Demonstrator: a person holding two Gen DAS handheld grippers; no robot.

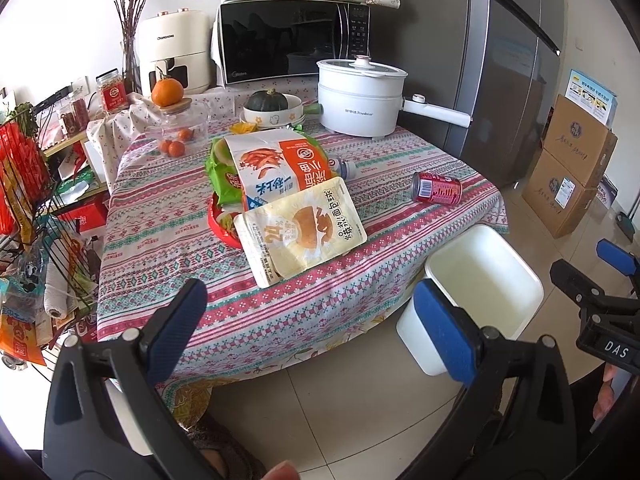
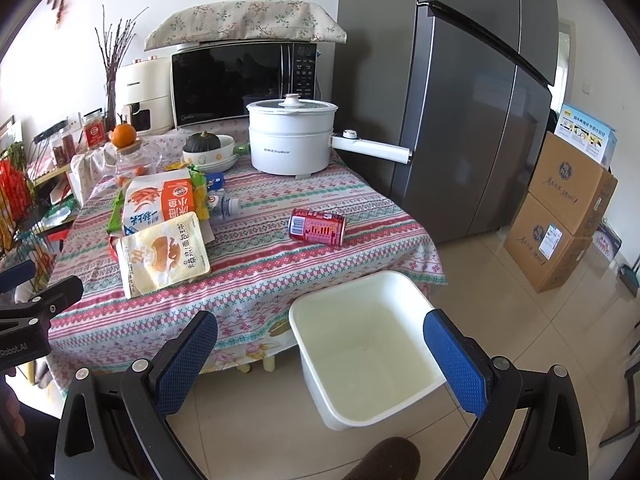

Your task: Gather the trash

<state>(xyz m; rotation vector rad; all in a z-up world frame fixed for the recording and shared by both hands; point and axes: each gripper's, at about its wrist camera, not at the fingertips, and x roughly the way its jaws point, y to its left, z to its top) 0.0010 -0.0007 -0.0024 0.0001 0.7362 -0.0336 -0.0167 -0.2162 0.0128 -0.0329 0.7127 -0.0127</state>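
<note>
A pile of snack bags lies on the patterned tablecloth: a pale yellow bread bag (image 1: pixel 302 230) (image 2: pixel 162 252) in front, an orange-and-white bag (image 1: pixel 280 166) (image 2: pixel 160 202) behind it, and a green bag (image 1: pixel 218 172) under them. A small plastic bottle (image 1: pixel 344 168) (image 2: pixel 228 206) lies beside the pile. A red can (image 1: pixel 436 188) (image 2: pixel 318 226) lies on its side to the right. A white bin (image 1: pixel 480 292) (image 2: pixel 368 356) stands empty on the floor by the table. My left gripper (image 1: pixel 310 330) is open before the table edge. My right gripper (image 2: pixel 320 358) is open above the bin.
At the table's back stand a white electric pot (image 1: pixel 362 98) (image 2: pixel 292 138), a bowl with a squash (image 1: pixel 268 110), a glass jar with oranges (image 1: pixel 176 128), a microwave (image 1: pixel 292 40) and an air fryer. A fridge (image 2: pixel 472 100) and cardboard boxes (image 2: pixel 560 216) stand right. A wire rack (image 1: pixel 32 208) stands left.
</note>
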